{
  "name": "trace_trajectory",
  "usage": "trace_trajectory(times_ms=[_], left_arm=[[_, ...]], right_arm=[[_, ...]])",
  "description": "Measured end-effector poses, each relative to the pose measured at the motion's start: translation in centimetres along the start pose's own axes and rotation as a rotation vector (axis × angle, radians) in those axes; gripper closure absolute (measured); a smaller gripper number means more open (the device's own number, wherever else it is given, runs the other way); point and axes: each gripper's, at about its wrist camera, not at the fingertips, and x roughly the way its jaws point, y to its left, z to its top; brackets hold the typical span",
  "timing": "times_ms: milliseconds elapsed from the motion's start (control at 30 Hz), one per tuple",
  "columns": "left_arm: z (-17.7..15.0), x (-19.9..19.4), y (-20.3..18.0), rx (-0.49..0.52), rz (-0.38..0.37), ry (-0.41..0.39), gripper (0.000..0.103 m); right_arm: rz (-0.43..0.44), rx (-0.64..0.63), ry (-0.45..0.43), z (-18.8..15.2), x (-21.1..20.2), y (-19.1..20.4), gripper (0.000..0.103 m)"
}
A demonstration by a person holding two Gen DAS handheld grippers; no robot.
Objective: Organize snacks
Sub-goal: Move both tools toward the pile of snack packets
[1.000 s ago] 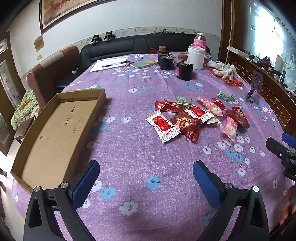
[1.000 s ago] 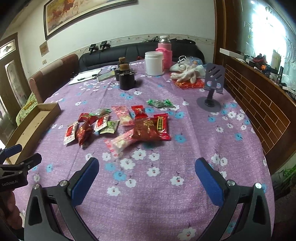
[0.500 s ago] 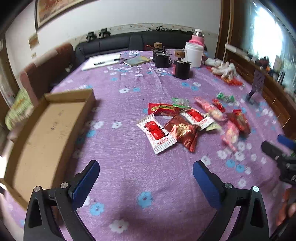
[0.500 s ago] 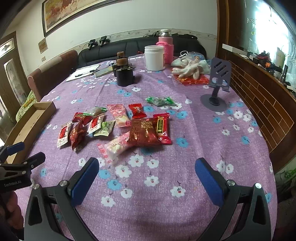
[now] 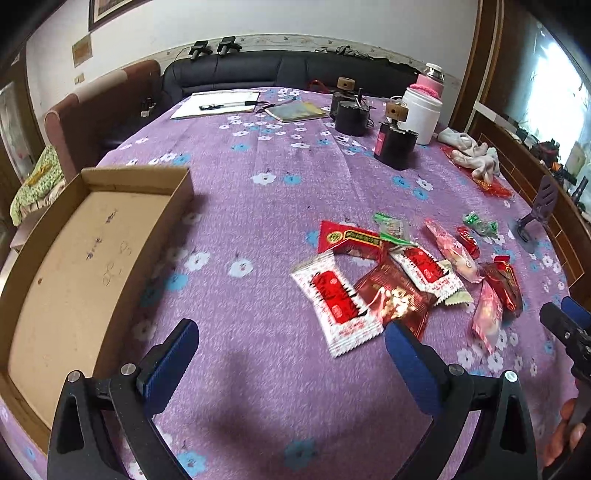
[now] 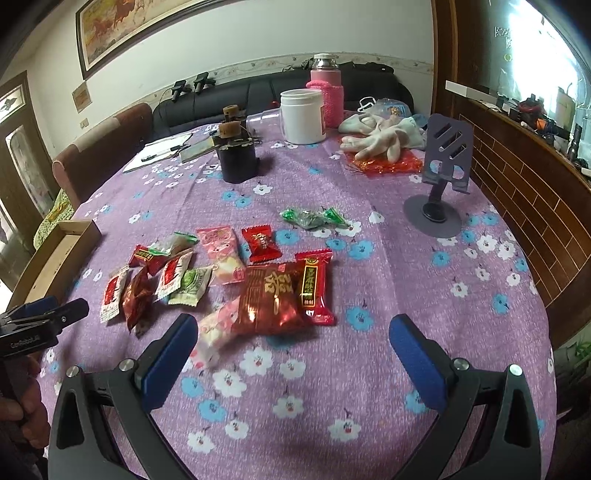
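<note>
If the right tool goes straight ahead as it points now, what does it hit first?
Probably the big dark-red snack pack, lying centered ahead of the open right tool; the pink-white packet sits just left, near its left finger. Depth is uncertain.

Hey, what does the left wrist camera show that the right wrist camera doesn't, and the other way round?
Only the left wrist view shows the whole inside of the cardboard box, with no snacks in it, and the yellow-green booklet lying flat. Only the right wrist view shows the whole phone stand, the horse painting and the green sachet. Both show the snack pile on the purple tablecloth, the white jar, the gloves, and an open gripper: left gripper, right gripper.
</note>
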Motion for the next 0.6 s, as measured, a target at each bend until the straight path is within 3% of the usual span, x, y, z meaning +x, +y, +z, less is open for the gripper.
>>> trace_trajectory(times_ms=[367, 600], left_arm=[[0.4, 0.7, -0.1, -0.024, 0.044, -0.016, 0.001], [0.6, 1.0, 0.0, -0.031, 0.068, -0.008, 0.001]], right_arm=[[0.048, 0.118, -0.055, -0.8, 0.2, -1.7, 0.0], [0.022, 0.084, -0.062, -0.2, -0.1, -1.3, 0.0]])
